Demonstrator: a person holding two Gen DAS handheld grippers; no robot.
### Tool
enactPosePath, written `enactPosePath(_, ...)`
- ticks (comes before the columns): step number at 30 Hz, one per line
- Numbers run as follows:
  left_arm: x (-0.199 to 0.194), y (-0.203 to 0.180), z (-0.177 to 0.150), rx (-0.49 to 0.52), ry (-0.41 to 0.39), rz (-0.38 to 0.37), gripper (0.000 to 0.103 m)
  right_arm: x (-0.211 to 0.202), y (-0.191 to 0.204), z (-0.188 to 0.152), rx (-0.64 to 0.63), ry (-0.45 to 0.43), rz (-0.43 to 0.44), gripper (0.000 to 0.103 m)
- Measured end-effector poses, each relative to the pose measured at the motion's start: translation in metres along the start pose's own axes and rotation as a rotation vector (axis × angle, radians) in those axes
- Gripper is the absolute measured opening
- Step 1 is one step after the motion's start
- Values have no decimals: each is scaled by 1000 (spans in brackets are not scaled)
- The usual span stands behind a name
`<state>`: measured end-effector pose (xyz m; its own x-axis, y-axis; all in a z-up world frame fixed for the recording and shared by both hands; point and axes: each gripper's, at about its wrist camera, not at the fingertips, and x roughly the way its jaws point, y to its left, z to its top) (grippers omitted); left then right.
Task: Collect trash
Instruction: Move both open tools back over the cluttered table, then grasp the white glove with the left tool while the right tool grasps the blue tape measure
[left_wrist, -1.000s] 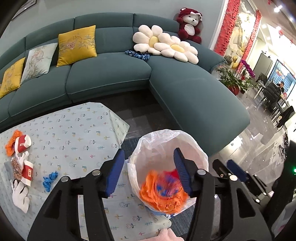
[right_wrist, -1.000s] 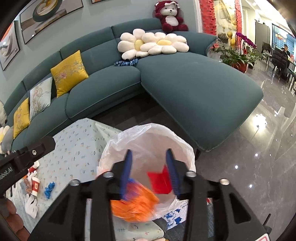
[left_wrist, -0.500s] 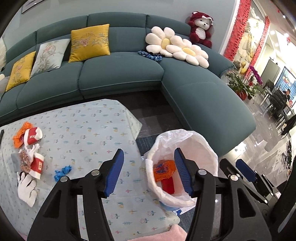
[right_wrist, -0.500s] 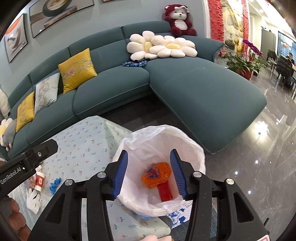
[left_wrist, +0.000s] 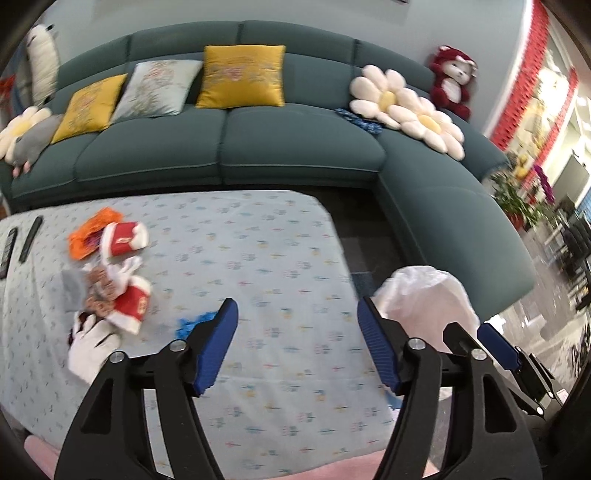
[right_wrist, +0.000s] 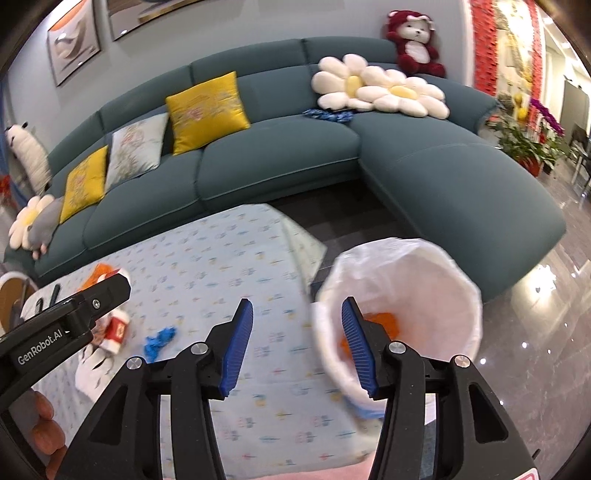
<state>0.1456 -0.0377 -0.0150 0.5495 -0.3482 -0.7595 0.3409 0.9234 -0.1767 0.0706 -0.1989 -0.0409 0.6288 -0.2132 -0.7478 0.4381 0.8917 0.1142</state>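
My left gripper (left_wrist: 295, 314) hangs over the cloth-covered table (left_wrist: 258, 258), its jaws opening with nothing between them. Left of it lies a heap of trash: an orange wrapper (left_wrist: 88, 236), two red-and-white paper cups (left_wrist: 123, 240) (left_wrist: 133, 302), a white glove (left_wrist: 90, 350) and a blue crumpled scrap (left_wrist: 192, 323). My right gripper (right_wrist: 297, 314) is over the table's right edge, jaws also opening and empty. Just to its right stands the bin lined with a white bag (right_wrist: 399, 266), an orange wrapper (right_wrist: 384, 319) lying inside. The blue scrap (right_wrist: 160, 339) shows at lower left.
A teal corner sofa (left_wrist: 295, 147) with yellow and floral cushions wraps behind the table and the bin. Two dark remotes (left_wrist: 29, 240) lie at the table's far left. Potted plants (right_wrist: 524, 144) and glossy floor (right_wrist: 535, 332) are to the right.
Both grippers swung left from above the bin to over the table and their jaws widened. The orange wrapper and a red piece dropped into the bin.
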Motion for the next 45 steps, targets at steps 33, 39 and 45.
enactPosePath(33, 62, 279, -97, -306, 252, 255, 67, 141, 219, -81, -200, 301, 77, 56)
enactPosePath(39, 77, 282, -103, -306, 285, 249, 56, 167, 226, -91, -206, 345, 74, 54)
enactPosePath(45, 86, 279, -105, -294, 306, 226, 25, 182, 229, -100, -211, 394, 90, 19)
